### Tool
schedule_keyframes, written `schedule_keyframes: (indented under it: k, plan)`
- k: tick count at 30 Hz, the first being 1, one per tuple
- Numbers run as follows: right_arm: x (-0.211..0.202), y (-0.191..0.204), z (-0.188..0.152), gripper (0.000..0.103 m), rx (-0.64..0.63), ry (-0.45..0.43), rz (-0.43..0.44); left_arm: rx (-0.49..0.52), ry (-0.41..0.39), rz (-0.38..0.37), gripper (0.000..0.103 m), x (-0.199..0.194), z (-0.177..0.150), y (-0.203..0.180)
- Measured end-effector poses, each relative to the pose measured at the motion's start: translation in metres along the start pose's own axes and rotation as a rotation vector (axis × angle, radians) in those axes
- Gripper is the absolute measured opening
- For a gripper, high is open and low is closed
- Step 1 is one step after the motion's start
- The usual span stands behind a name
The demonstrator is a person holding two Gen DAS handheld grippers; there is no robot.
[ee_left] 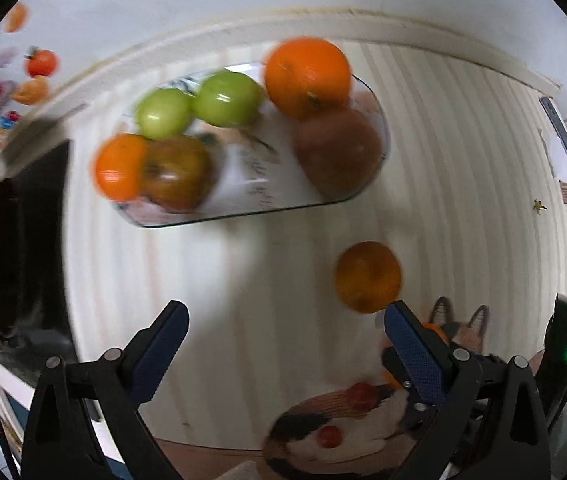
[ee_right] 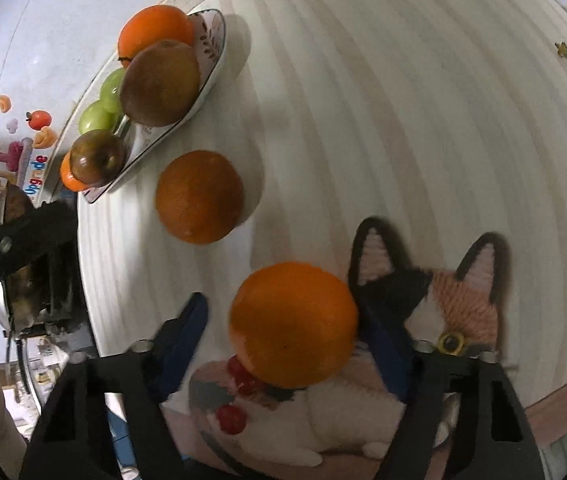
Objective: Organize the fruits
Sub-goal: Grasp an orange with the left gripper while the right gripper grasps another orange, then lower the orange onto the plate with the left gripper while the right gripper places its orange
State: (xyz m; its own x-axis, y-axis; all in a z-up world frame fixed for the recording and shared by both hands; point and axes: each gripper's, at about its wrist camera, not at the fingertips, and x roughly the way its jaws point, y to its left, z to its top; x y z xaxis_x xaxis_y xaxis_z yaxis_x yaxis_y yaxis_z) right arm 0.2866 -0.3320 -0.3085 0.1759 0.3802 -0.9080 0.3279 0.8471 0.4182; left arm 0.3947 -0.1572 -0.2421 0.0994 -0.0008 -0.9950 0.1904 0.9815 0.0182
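An oblong white plate [ee_left: 267, 184] near the wall holds two green apples [ee_left: 227, 98], oranges [ee_left: 307, 76] and brownish apples [ee_left: 337, 148]. A loose orange [ee_left: 367, 276] lies on the table just beyond my left gripper [ee_left: 283, 314], which is open and empty. In the right wrist view the plate [ee_right: 213, 60] is at the upper left, with the loose orange [ee_right: 199, 196] below it. Another orange [ee_right: 293, 324] sits between the fingers of my right gripper [ee_right: 287, 312]. The right finger [ee_right: 379, 336] is against it, while a strip of table shows beside the left finger [ee_right: 189, 320].
A cat-shaped woven mat [ee_right: 463, 308] with red beads lies at the table's near edge, also low in the left wrist view as the mat [ee_left: 347, 428]. The striped white table [ee_right: 403, 120] stretches right. Fruit stickers [ee_left: 39, 64] dot the wall. A dark chair back [ee_left: 27, 240] stands left.
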Motion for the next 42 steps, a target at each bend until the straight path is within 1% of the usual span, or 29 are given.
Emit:
schedule_keyframes:
  k: [3,6,9,10,11,12,13,14,15,16,17,20,24,29,32,35,37,38,42]
  plan:
    - [-0.006,-0.008,0.003,0.067,-0.003,-0.008,0.001,0.016,0.048,-0.031,0.1,0.019,0.01,-0.015]
    - [-0.015,-0.016,0.003,0.067,-0.009,-0.017,-0.04,0.042,0.09,-0.044,0.1,0.038,0.017,-0.029]
    - [-0.021,-0.029,0.004,0.067,0.01,-0.01,-0.047,0.067,0.126,-0.059,0.1,0.058,0.021,-0.04]
    - [-0.023,-0.033,0.004,0.067,0.013,-0.009,-0.05,0.075,0.136,-0.064,0.098,0.063,0.021,-0.043]
    - [-0.024,-0.035,0.005,0.067,0.015,-0.009,-0.052,0.08,0.14,-0.068,0.088,0.068,0.021,-0.045]
    - [-0.025,-0.04,0.006,0.067,0.017,-0.008,-0.05,0.084,0.141,-0.07,0.08,0.071,0.021,-0.046]
    - [-0.026,-0.04,0.006,0.067,0.019,-0.006,-0.048,0.083,0.147,-0.083,0.061,0.075,0.019,-0.047]
    - [-0.026,-0.041,0.007,0.067,0.021,-0.003,-0.046,0.078,0.156,-0.099,0.052,0.078,0.018,-0.046]
    - [-0.025,-0.04,0.008,0.067,0.021,-0.002,-0.047,0.067,0.16,-0.114,0.052,0.079,0.017,-0.045]
    - [-0.026,-0.039,0.01,0.068,0.019,-0.001,-0.049,0.065,0.149,-0.113,0.052,0.078,0.014,-0.043]
    - [-0.026,-0.039,0.011,0.068,0.02,-0.001,-0.05,0.074,0.14,-0.095,0.051,0.077,0.011,-0.042]
    - [-0.026,-0.036,0.012,0.068,0.009,-0.003,-0.057,0.061,0.126,-0.084,0.051,0.072,0.001,-0.029]
    - [-0.025,-0.031,0.011,0.067,-0.03,-0.014,-0.081,0.027,0.094,-0.059,0.051,0.06,-0.023,0.002]
    - [-0.011,-0.004,0.008,0.066,-0.059,0.026,-0.031,-0.052,0.081,-0.048,0.051,0.053,-0.054,0.043]
    - [0.001,0.018,0.007,0.066,-0.098,0.049,-0.014,-0.094,0.09,-0.045,0.051,0.058,-0.066,0.056]
    - [0.004,0.028,0.005,0.067,-0.117,0.049,-0.022,-0.126,0.103,-0.054,0.051,0.064,-0.07,0.067]
    - [0.006,0.028,0.006,0.067,-0.11,0.065,-0.028,-0.137,0.102,-0.056,0.051,0.069,-0.072,0.071]
    - [0.007,0.027,0.006,0.068,-0.099,0.078,-0.023,-0.139,0.104,-0.061,0.051,0.071,-0.073,0.076]
    - [0.006,0.026,0.004,0.069,-0.112,0.104,-0.024,-0.135,0.094,-0.063,0.051,0.074,-0.082,0.078]
